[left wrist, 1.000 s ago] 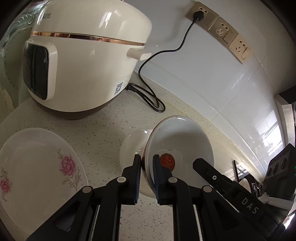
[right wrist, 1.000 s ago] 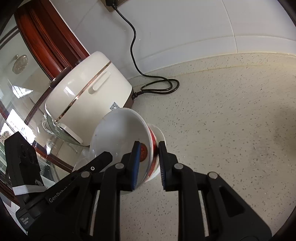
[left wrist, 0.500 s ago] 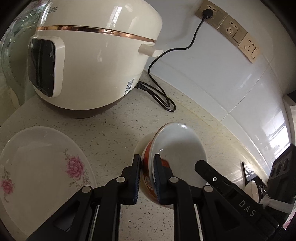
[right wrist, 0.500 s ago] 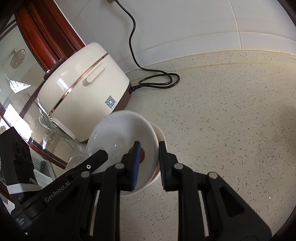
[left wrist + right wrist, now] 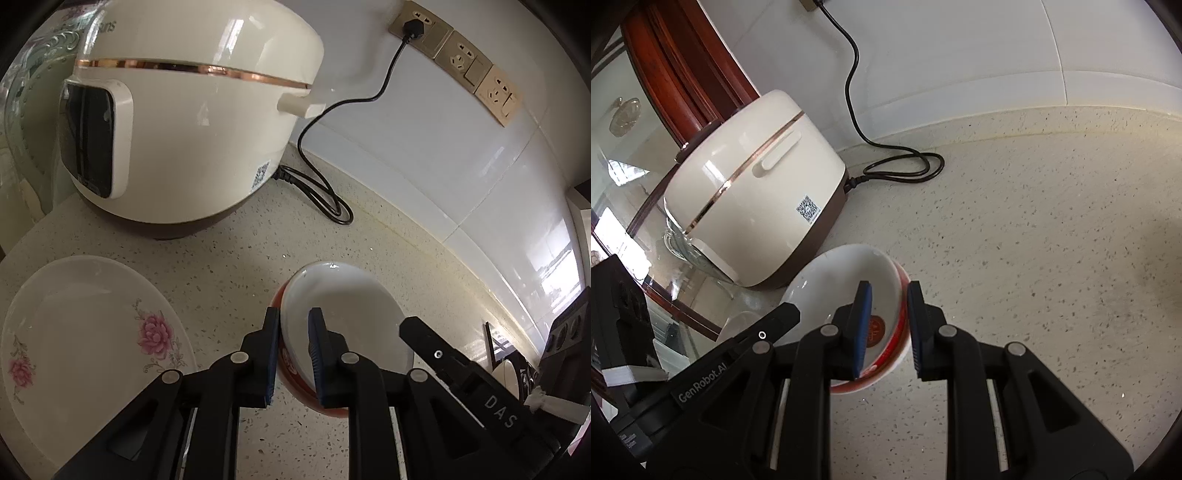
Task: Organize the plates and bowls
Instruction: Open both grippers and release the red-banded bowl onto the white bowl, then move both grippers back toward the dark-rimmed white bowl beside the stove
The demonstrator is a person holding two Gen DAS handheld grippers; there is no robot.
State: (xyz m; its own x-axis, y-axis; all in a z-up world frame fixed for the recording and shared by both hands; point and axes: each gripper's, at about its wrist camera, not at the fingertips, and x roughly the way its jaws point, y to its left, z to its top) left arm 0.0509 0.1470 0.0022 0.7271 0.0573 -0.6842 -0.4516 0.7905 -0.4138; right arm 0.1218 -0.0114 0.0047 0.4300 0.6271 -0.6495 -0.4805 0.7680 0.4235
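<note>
2 of my grippers, left gripper (image 5: 293,328) and right gripper (image 5: 888,310), sit across opposite rims of the nested bowls (image 5: 347,314), jaws just loosened and barely apart.

Both views are fisheye, each looking forward and steeply down along its own pair of tongs, close above the speckled worktop (image 5: 229,266). The left wrist view faces the rice cooker (image 5: 192,122) filling its upper left, with the wall sockets (image 5: 461,62) at upper right. The right wrist view looks from farther right, the cooker (image 5: 757,206) at left centre. Both share the stacked bowls (image 5: 347,317) (image 5: 849,288) low in the frame, the black cord (image 5: 321,195) (image 5: 901,166), and each other's tongs at a lower corner.
</note>
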